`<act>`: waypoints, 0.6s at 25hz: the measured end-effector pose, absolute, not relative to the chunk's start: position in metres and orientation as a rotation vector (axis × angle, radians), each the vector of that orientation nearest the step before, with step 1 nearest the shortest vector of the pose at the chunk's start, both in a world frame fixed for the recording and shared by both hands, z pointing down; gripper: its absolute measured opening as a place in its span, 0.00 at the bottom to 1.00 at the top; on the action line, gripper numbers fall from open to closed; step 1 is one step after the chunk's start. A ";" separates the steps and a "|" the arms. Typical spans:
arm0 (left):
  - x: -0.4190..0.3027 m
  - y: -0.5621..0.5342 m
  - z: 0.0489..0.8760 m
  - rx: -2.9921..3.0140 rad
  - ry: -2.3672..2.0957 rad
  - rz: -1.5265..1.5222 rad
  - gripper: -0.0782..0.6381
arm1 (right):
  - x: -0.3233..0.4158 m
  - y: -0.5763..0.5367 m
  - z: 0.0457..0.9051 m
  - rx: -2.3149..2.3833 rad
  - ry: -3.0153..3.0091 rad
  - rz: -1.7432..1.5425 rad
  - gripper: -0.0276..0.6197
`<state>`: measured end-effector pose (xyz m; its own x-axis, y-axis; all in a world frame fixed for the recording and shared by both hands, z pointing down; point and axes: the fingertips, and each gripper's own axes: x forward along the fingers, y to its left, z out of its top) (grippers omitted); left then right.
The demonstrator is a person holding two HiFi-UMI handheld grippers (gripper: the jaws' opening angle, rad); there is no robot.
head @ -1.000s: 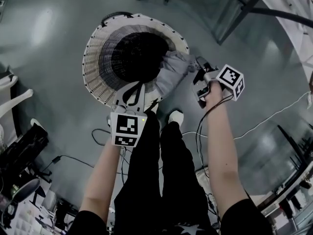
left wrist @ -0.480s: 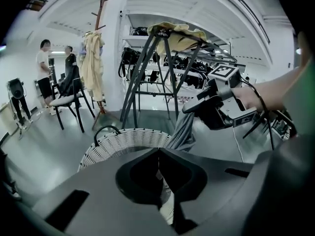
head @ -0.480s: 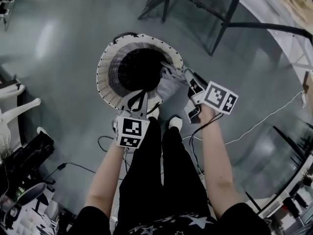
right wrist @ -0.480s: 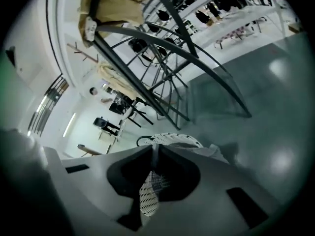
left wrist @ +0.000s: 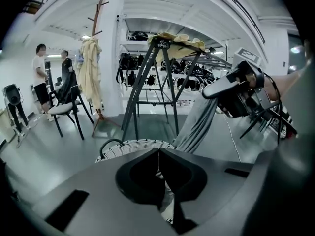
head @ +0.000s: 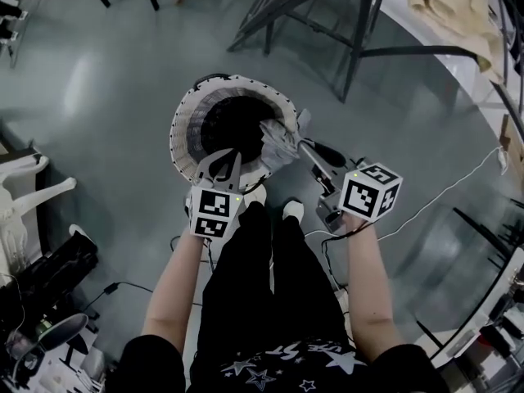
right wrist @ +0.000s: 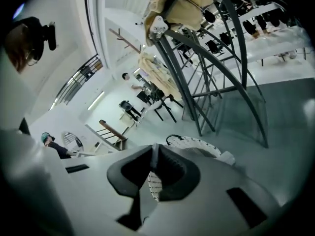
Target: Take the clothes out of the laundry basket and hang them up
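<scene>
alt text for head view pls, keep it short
Looking down, the right gripper grips a grey garment that trails over the rim of a white wicker laundry basket on a grey floor. The left gripper, shut and empty, hovers over the basket's near rim.

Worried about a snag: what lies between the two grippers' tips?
The grey garment, hanging from the right gripper into the basket; the head view shows it.

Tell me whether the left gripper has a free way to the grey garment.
Probably yes. The left gripper, shut and empty over the basket rim, has only open air between it and the grey garment hanging from the right gripper. Its jaws would need opening first.
</scene>
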<state>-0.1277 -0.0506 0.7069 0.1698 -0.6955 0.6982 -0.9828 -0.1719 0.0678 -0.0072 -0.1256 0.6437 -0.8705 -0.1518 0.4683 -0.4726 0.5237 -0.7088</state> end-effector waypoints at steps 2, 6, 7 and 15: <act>-0.123 -0.054 0.701 1.957 -1.545 0.737 0.14 | -0.005 -0.121 0.623 0.466 -2.447 1.249 0.09; -0.103 -0.056 0.692 2.027 -1.427 0.729 0.23 | 0.002 -0.111 0.577 0.364 -2.506 1.189 0.09; -0.099 -0.056 0.691 2.045 -1.400 0.742 0.32 | 0.004 -0.108 0.562 0.340 -2.527 1.176 0.09; -0.108 -0.042 0.685 2.055 -1.382 0.826 0.38 | 0.004 -0.084 0.448 0.152 -2.667 1.019 0.09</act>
<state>-0.1081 -0.0417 0.6846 0.2918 -0.6158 0.7319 -0.9361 -0.3409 0.0865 0.0036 -0.0842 0.4481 -0.9549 0.0018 0.2970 -0.1967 0.7456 -0.6367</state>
